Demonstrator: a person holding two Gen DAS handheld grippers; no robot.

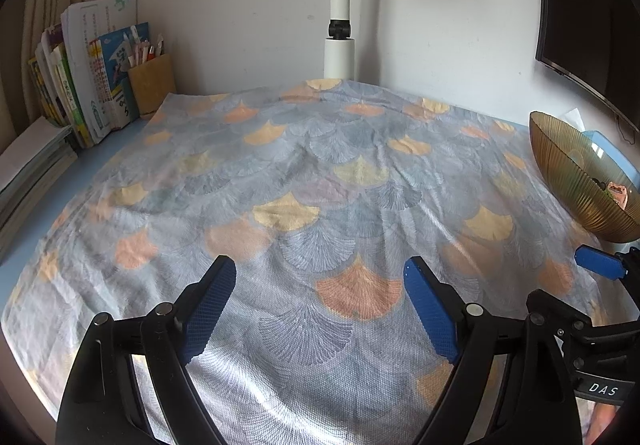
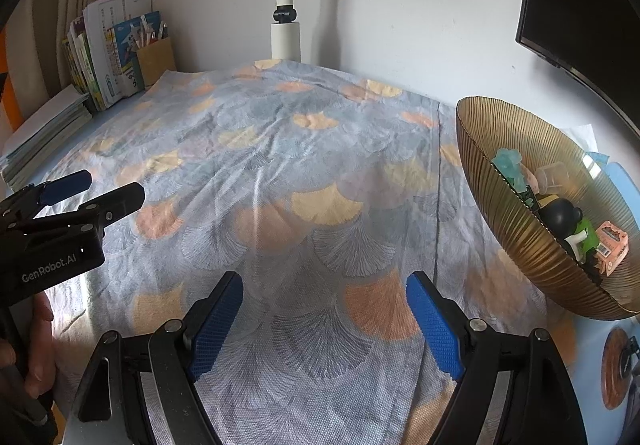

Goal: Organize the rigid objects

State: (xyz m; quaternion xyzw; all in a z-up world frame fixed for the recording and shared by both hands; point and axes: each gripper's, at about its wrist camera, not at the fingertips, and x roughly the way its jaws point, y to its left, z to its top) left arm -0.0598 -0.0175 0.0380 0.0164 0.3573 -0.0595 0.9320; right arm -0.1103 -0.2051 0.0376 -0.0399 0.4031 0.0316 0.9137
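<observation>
A ribbed amber glass bowl stands at the right edge of the patterned cloth and also shows in the left wrist view. It holds several small rigid things: a teal piece, a clear cup, a black figure, a green piece and a pink box. My left gripper is open and empty above the cloth. My right gripper is open and empty, left of the bowl. Each gripper shows at the edge of the other's view.
Books and a pen holder stand at the back left. Stacked booklets lie along the left edge. A white lamp post rises at the back. A dark monitor hangs at the right.
</observation>
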